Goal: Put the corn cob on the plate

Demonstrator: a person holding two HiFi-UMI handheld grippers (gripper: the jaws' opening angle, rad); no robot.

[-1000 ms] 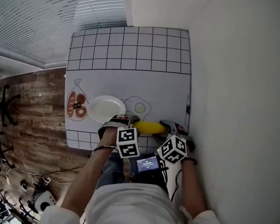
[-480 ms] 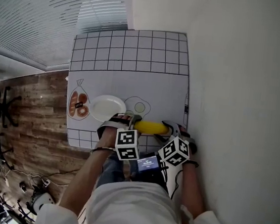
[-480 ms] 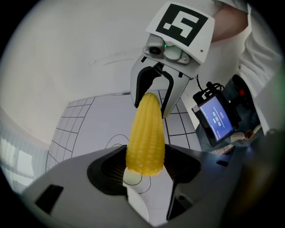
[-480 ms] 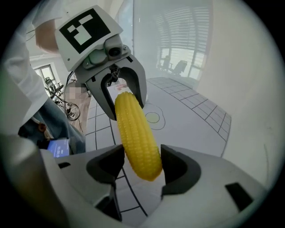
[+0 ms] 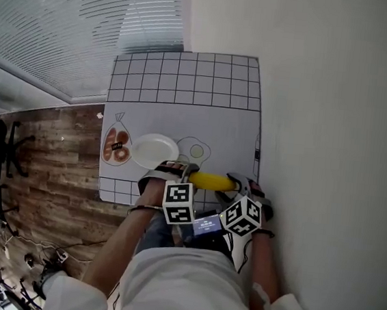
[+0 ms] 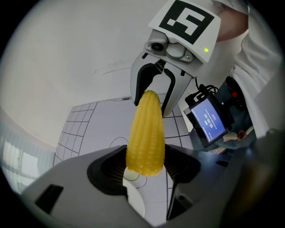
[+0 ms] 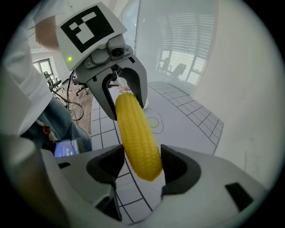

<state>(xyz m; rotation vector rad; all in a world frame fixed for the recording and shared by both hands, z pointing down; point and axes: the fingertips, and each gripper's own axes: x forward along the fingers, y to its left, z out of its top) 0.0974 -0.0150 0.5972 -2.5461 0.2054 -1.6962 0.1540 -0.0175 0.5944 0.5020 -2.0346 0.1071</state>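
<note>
I hold the corn cob [image 5: 211, 181] by both ends, just right of the plate [image 5: 155, 151].

My left gripper [image 6: 144, 167] has its jaws pinched on the cob's end nearer the plate. My right gripper [image 7: 140, 162] has its jaws pinched on the far end, pads pressed against the kernels. The cob lies level between them above the table [image 5: 187, 81], not over the plate but beside its right rim and a little nearer to me. The white plate rests on the table, with a printed fried egg [image 5: 195, 149] just off its right edge.
</note>
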